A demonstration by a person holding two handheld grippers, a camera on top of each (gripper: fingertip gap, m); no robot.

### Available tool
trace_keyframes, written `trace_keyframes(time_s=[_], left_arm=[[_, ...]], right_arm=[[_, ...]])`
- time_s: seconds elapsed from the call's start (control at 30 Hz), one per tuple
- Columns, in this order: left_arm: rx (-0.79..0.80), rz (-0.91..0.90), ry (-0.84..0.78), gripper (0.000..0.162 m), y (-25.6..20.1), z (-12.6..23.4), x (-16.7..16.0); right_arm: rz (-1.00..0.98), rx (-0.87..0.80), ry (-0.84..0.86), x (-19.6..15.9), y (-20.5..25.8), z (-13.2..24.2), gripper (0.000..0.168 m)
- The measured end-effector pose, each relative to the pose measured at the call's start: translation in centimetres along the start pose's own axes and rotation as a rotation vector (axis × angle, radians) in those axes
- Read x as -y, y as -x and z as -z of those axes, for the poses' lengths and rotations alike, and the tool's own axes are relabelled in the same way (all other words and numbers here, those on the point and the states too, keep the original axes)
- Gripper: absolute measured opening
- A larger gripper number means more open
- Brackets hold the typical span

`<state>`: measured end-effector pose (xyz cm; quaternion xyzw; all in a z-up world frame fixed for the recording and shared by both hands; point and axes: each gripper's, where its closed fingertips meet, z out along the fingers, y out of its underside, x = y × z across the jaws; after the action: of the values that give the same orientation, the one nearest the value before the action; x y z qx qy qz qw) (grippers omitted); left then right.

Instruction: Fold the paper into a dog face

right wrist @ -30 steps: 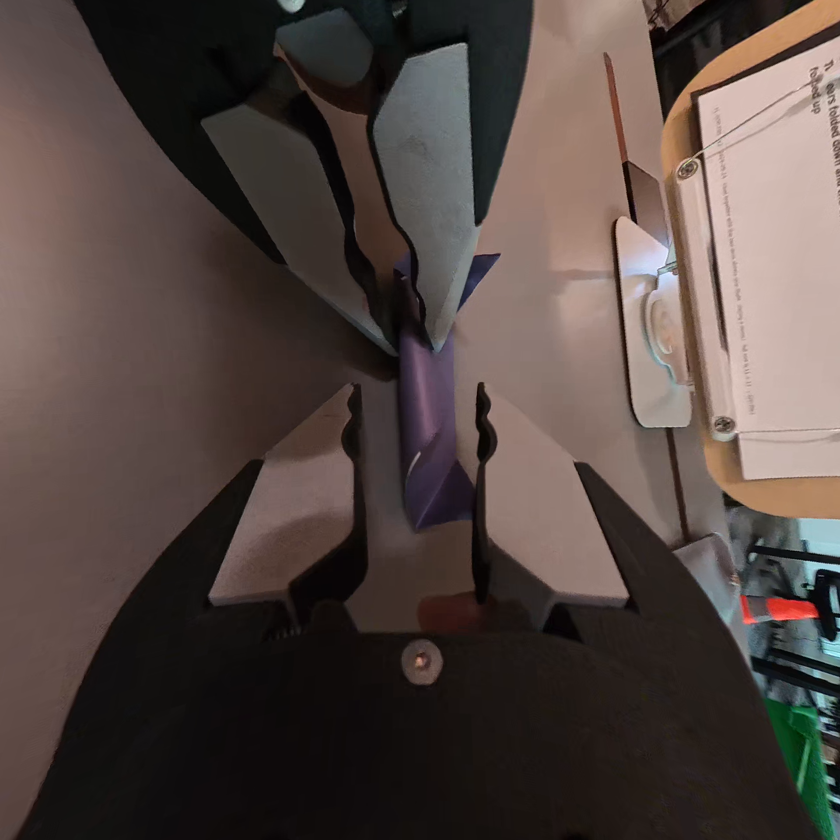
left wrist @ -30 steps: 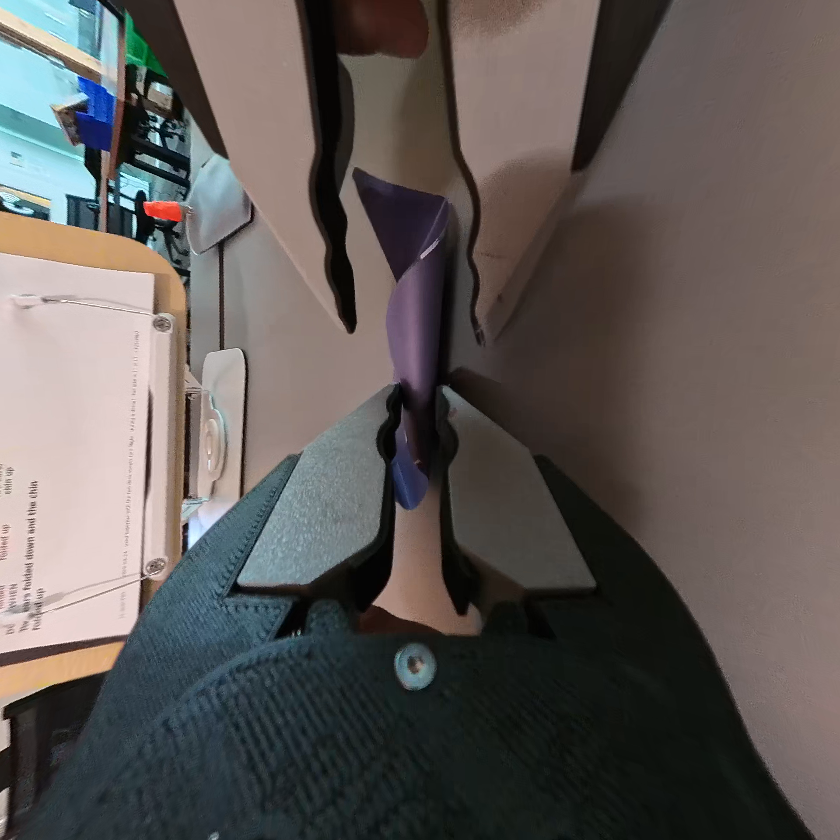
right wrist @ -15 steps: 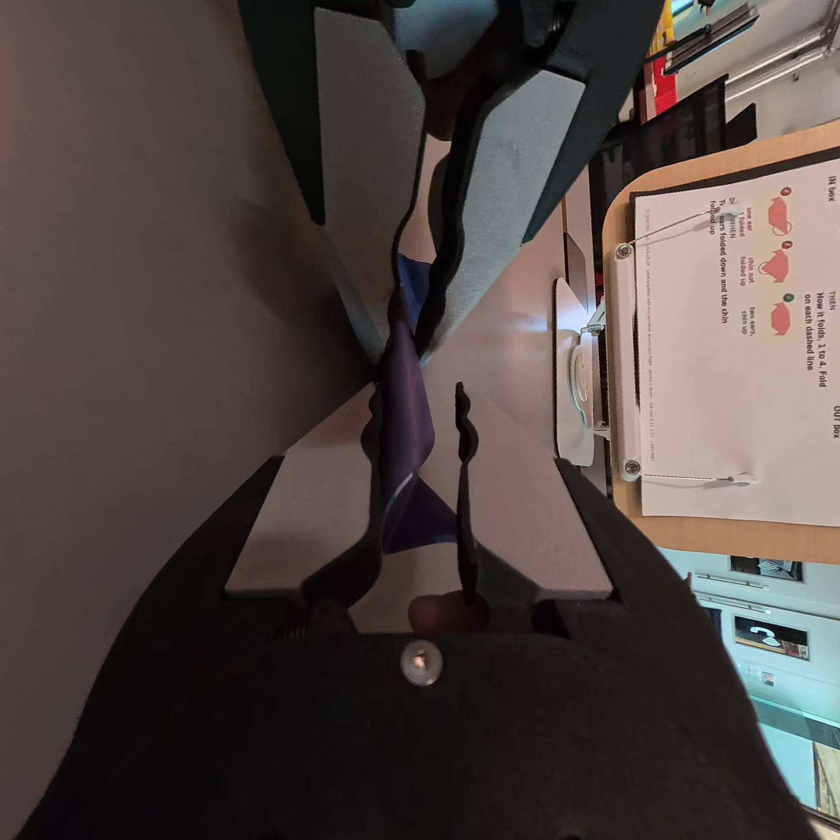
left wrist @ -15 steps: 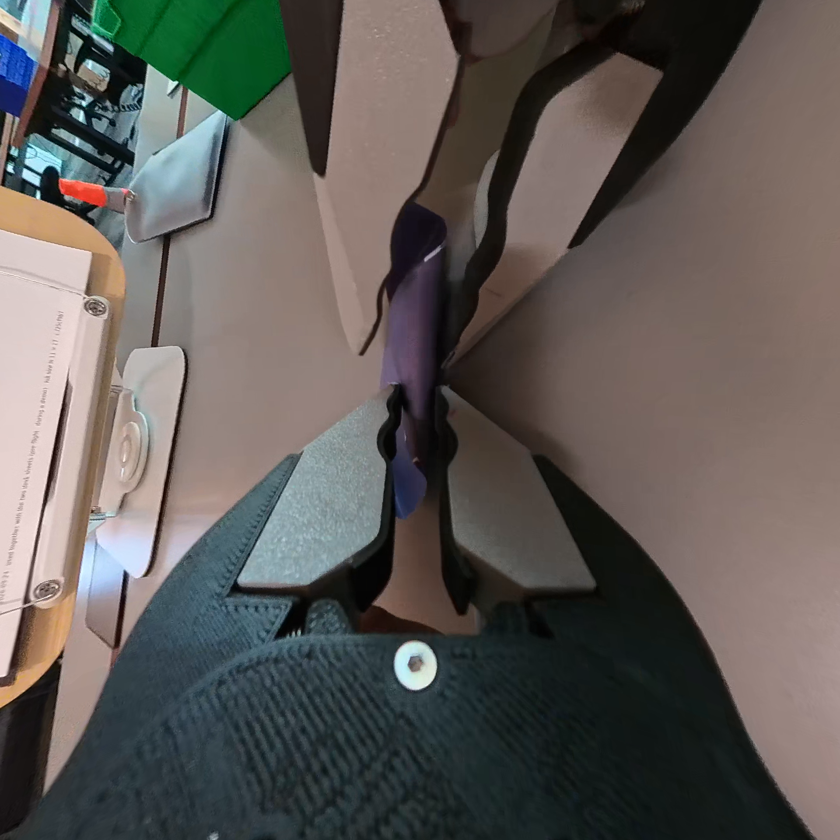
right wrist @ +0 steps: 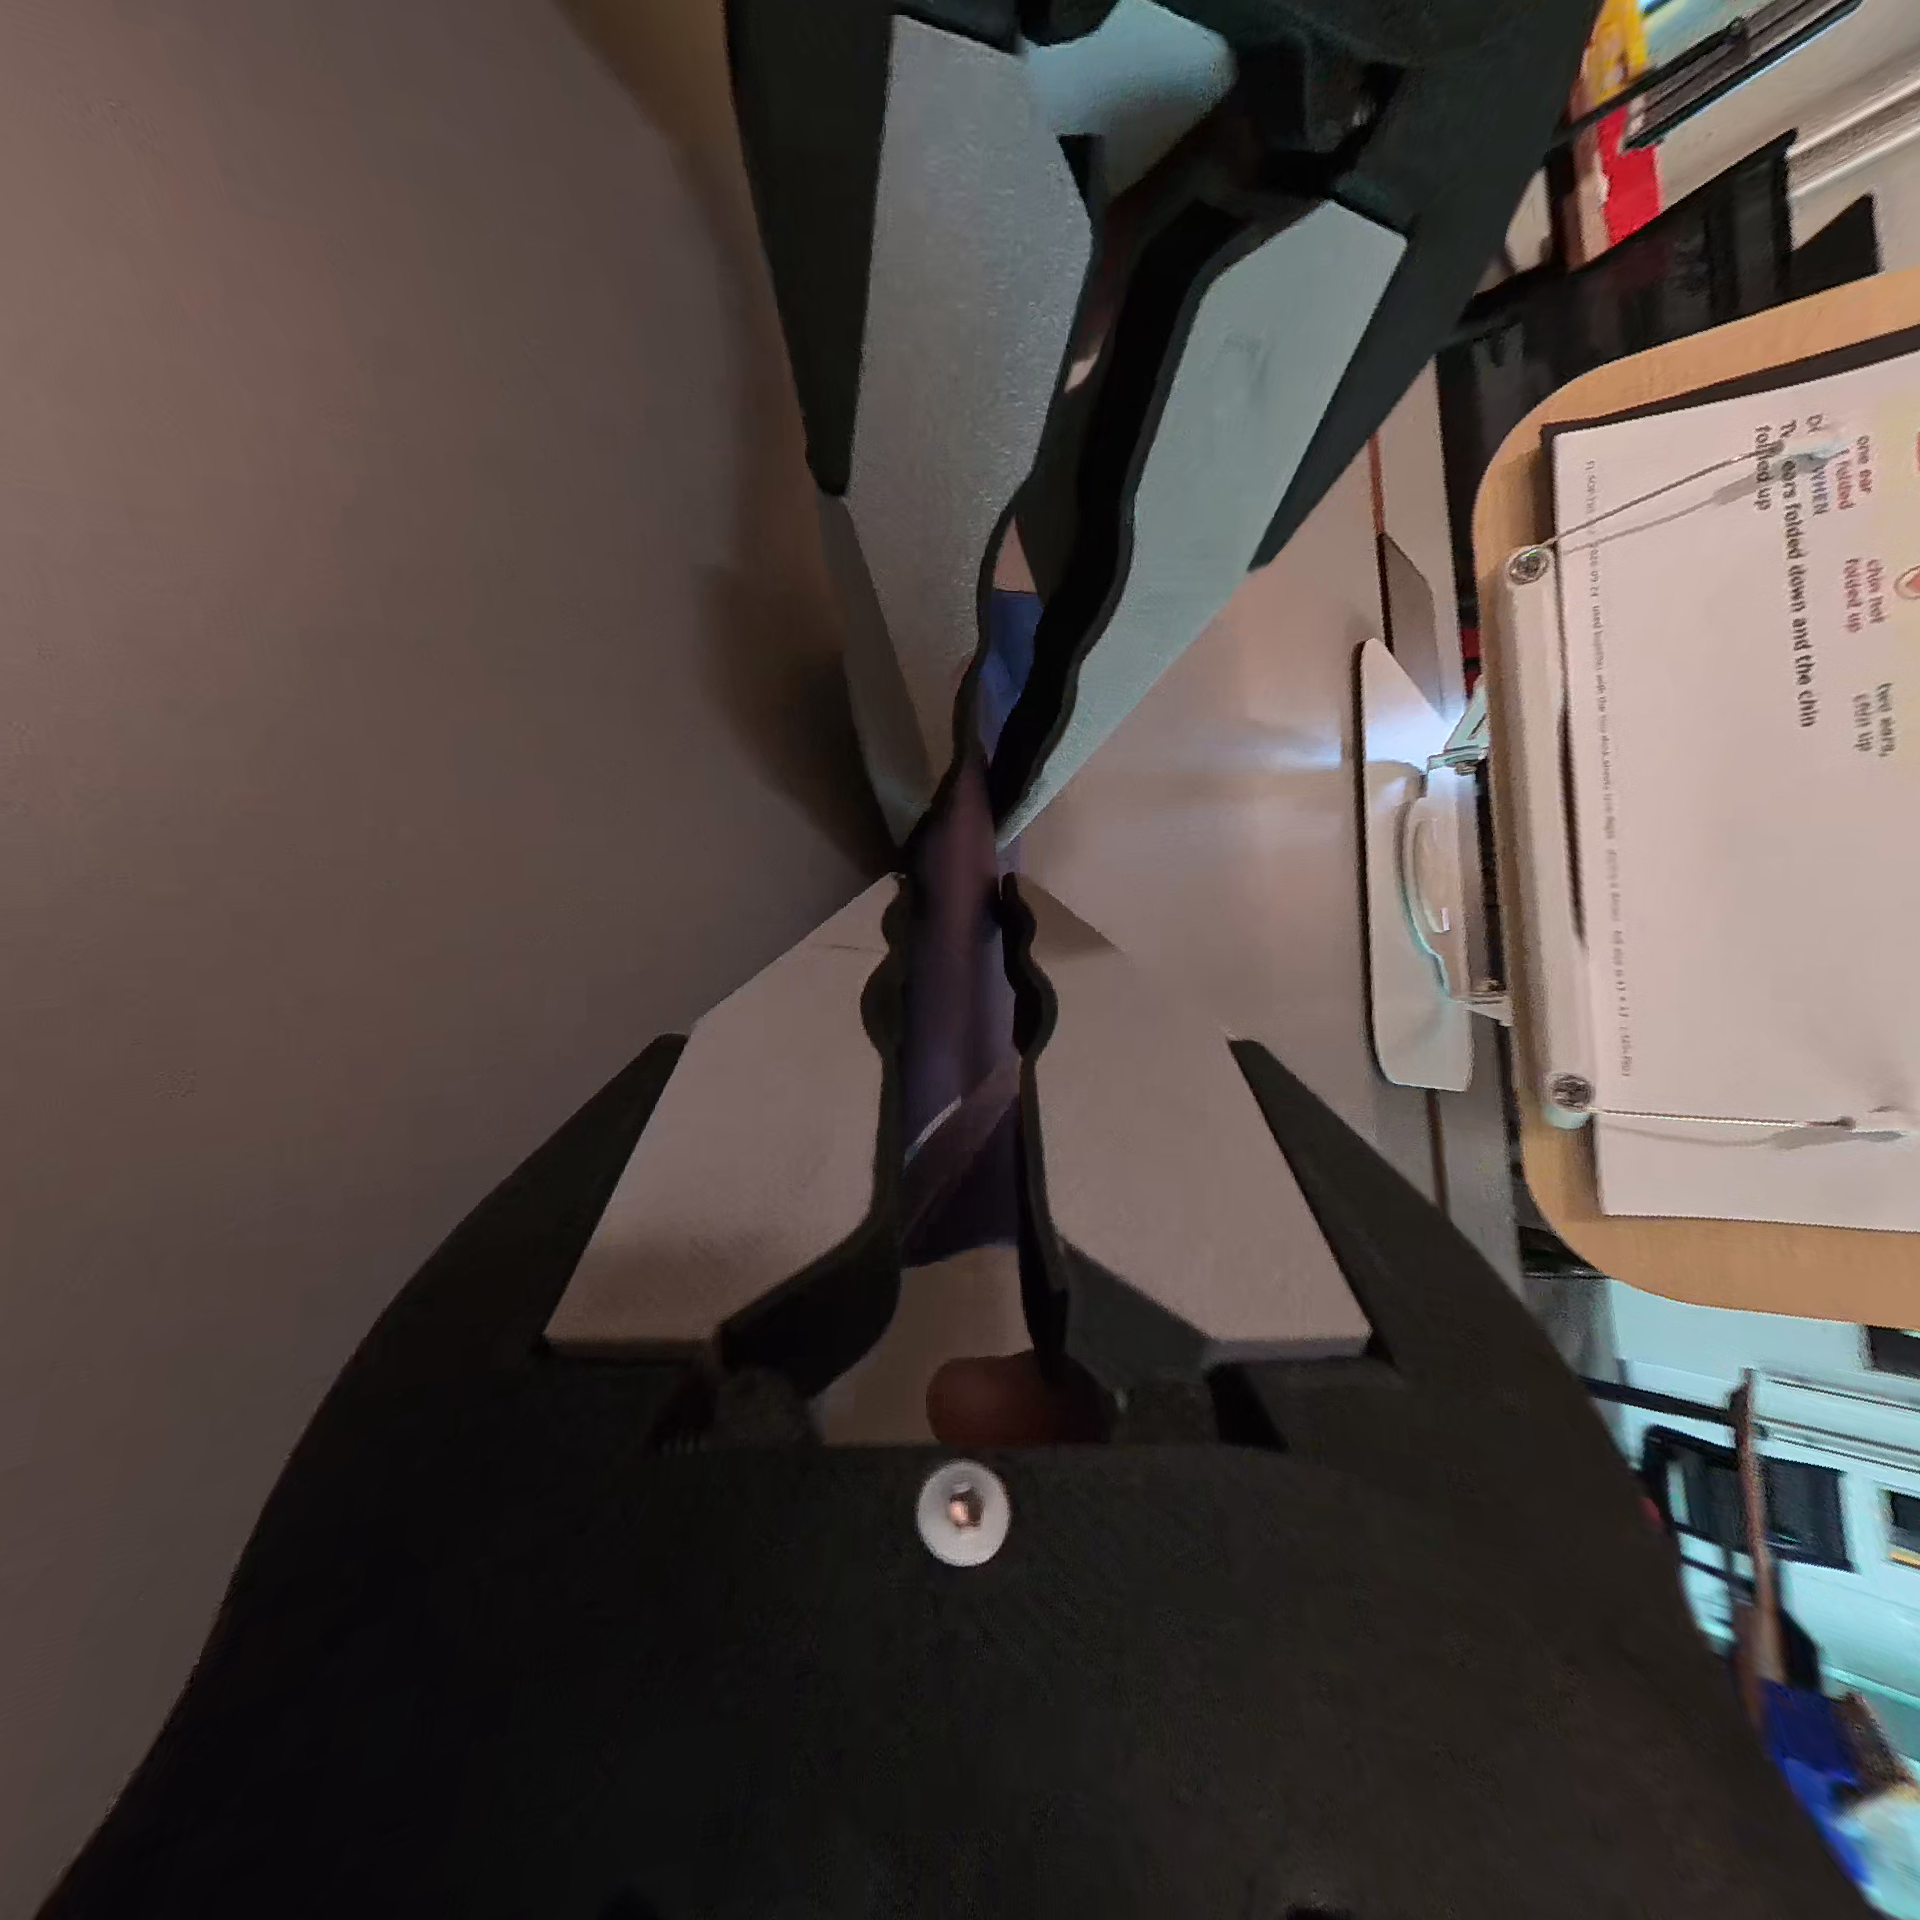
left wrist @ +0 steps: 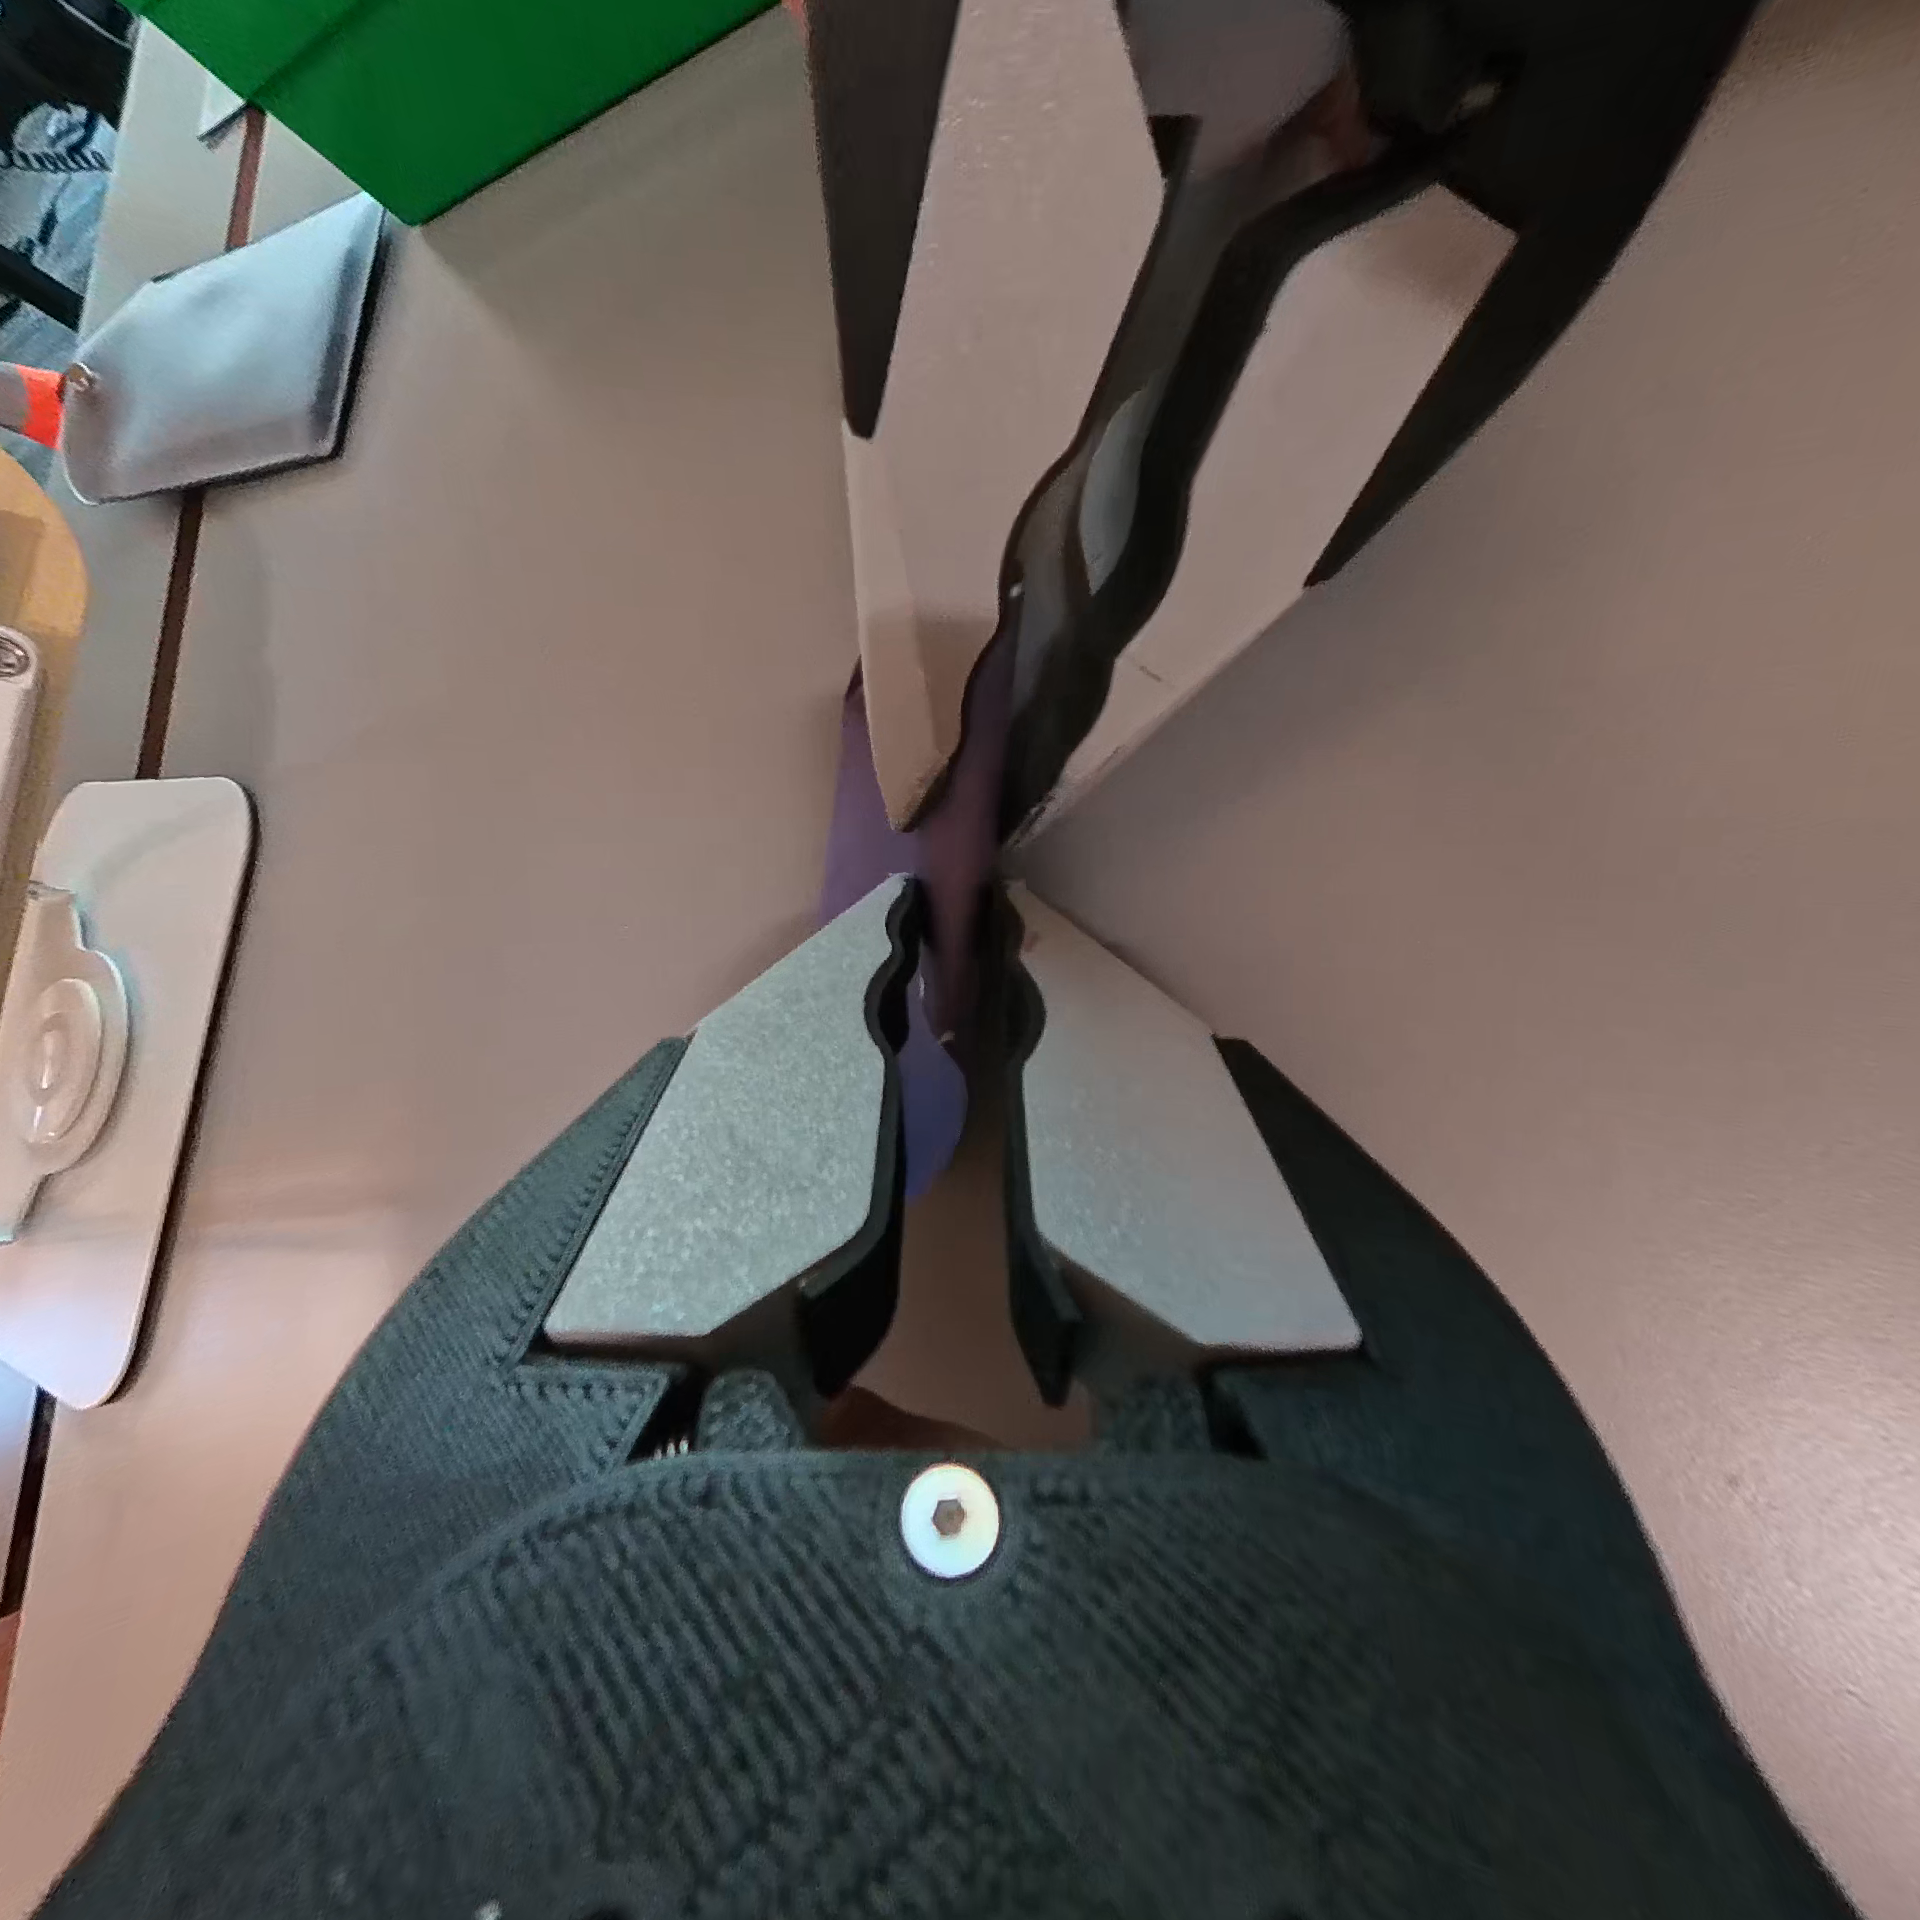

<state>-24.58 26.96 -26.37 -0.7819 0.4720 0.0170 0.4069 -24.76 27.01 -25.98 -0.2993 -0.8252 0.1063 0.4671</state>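
A folded strip of purple paper stands on edge over the grey table. My left gripper is shut on one end of it, with the paper running back between its jaws. My right gripper comes in from the opposite side, tip to tip with the left, and is shut on the other end. In the right wrist view the paper lies pinched between the right gripper jaws, and the left gripper meets it from above. Most of the paper is hidden by the fingers.
A wooden board with a clipped instruction sheet stands at the table's side on a white base plate, which also shows in the left wrist view. A green box and a grey plate lie farther off. Both grippers' tips are close together, under 4 cm apart.
My right gripper has closed from open onto the paper and moved in until its tips meet the left gripper's. The left gripper has kept its hold.
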Motion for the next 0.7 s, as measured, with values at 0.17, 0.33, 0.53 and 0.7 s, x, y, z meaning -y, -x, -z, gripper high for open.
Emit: trace_keyframes(time_s=[0.17, 0.33, 0.53, 0.7], left_arm=[[0.068, -0.068, -0.006, 0.015, 0.17, 0.59, 0.30], [0.176, -0.201, 0.022, 0.016, 0.22, 0.40, 0.40], [0.237, -0.279, 0.040, 0.010, 0.66, -0.26, 0.66], [0.239, -0.290, 0.033, 0.007, 0.67, -0.27, 0.85]], right_arm=[[-0.087, 0.055, -0.009, -0.53, 0.09, -0.07, 0.010], [-0.112, 0.067, -0.020, -0.45, -0.03, -0.03, 0.010], [-0.132, 0.068, -0.038, -0.28, -0.33, 0.29, 0.010], [-0.130, 0.076, -0.050, -0.31, -0.35, 0.48, 0.007]])
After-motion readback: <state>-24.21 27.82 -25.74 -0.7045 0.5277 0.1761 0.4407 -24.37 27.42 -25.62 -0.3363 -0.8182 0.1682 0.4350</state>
